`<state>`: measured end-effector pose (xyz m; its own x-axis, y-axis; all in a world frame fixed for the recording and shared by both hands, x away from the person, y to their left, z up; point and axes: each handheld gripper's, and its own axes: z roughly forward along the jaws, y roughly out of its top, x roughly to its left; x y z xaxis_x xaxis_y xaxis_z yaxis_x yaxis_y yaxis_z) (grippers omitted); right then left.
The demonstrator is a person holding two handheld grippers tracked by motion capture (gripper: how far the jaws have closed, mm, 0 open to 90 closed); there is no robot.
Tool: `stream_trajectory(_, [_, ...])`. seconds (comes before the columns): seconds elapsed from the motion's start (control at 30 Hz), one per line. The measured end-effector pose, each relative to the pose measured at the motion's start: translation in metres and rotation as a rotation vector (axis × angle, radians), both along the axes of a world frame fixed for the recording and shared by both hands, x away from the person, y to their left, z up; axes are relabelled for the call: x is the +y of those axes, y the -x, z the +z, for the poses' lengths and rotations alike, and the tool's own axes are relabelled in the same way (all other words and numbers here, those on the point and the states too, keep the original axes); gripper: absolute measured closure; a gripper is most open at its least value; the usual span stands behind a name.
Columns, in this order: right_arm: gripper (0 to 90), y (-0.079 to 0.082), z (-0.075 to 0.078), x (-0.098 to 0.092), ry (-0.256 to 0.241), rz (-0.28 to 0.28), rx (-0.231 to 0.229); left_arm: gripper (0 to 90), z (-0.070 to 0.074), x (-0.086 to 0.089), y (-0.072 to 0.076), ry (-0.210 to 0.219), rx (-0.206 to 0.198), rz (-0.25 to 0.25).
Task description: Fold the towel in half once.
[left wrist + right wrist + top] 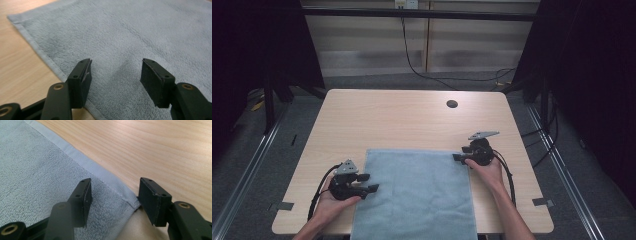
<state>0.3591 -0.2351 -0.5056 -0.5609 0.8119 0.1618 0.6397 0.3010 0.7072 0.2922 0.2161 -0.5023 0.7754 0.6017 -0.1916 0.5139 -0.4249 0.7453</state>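
Observation:
A light blue towel lies flat on the wooden table, its near end hanging over the front edge. My left gripper is open at the towel's left edge, jaws apart above the cloth and its hem. My right gripper is open at the towel's far right corner; one jaw is over the cloth, the other over bare wood. Neither holds the towel.
A round cable hole sits near the table's far edge. Cables trail on the floor behind the table. Bare wood lies beyond the towel's far hem and on both sides of it.

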Motion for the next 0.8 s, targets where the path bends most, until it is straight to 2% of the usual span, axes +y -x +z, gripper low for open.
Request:
stream_trajectory(0.03, [44.3, 0.0, 0.0, 0.0, 0.0, 0.0, 0.0, 40.5, 0.001, 0.001, 0.0, 0.024, -0.002, 0.011])
stream_trajectory(0.07, [44.4, 0.004, -0.002, 0.002, 0.018, 0.001, -0.033, 40.0, 0.005, 0.002, -0.002, 0.037, -0.009, 0.022])
stream_trajectory(0.13, [45.6, 0.006, -0.003, 0.003, 0.034, 0.0, -0.049, 39.5, 0.007, 0.003, -0.004, 0.033, -0.019, 0.031])
stream_trajectory(0.2, [56.3, 0.008, -0.001, 0.007, 0.064, 0.0, -0.057, 39.4, 0.013, 0.004, -0.009, 0.045, -0.031, 0.044])
stream_trajectory(0.23, [68.4, 0.009, -0.002, 0.007, 0.052, 0.012, -0.058, 39.5, 0.016, 0.005, -0.013, 0.048, -0.037, 0.058])
stream_trajectory(0.27, [68.4, 0.009, -0.002, 0.007, 0.052, 0.012, -0.058, 39.5, 0.019, 0.005, -0.019, 0.048, -0.036, 0.058])
stream_trajectory(0.3, [76.3, 0.01, -0.002, 0.009, 0.033, 0.023, -0.052, 39.9, 0.022, 0.005, -0.027, 0.054, -0.032, 0.072])
stream_trajectory(0.37, [77.6, 0.01, -0.002, 0.009, 0.028, 0.026, -0.051, 40.3, 0.027, 0.005, -0.041, 0.042, -0.037, 0.081])
stream_trajectory(0.43, [79.1, 0.01, -0.002, 0.009, 0.015, 0.022, -0.043, 42.2, 0.03, 0.003, -0.059, 0.022, -0.071, 0.121])
stream_trajectory(0.47, [79.6, 0.01, -0.002, 0.008, 0.011, 0.023, -0.039, 42.5, 0.029, 0.004, -0.066, 0.019, -0.062, 0.132])
stream_trajectory(0.5, [80.3, 0.01, -0.002, 0.008, 0.009, 0.02, -0.036, 42.9, 0.023, 0.004, -0.081, 0.014, -0.039, 0.17])
stream_trajectory(0.57, [80.4, 0.01, -0.002, 0.009, 0.009, 0.018, -0.034, 42.9, 0.02, 0.004, -0.087, 0.005, -0.033, 0.181])
stream_trajectory(0.6, [80.5, 0.01, -0.002, 0.009, 0.007, 0.021, -0.034, 42.9, 0.018, 0.005, -0.091, 0.021, -0.049, 0.2])
stream_trajectory(0.63, [80.5, 0.011, -0.002, 0.008, 0.001, 0.02, -0.022, 43.6, 0.013, 0.007, -0.095, 0.05, -0.033, 0.214])
stream_trajectory(0.67, [80.5, 0.011, -0.002, 0.008, 0.0, 0.02, -0.022, 43.6, 0.011, 0.005, -0.096, 0.032, -0.033, 0.213])
stream_trajectory(0.7, [80.5, 0.011, -0.002, 0.008, -0.001, 0.022, -0.023, 43.6, 0.009, 0.003, -0.096, -0.01, -0.042, 0.195])
stream_trajectory(0.8, [80.4, 0.011, -0.002, 0.008, -0.007, 0.021, -0.025, 43.5, 0.005, 0.001, -0.096, -0.029, -0.039, 0.193])
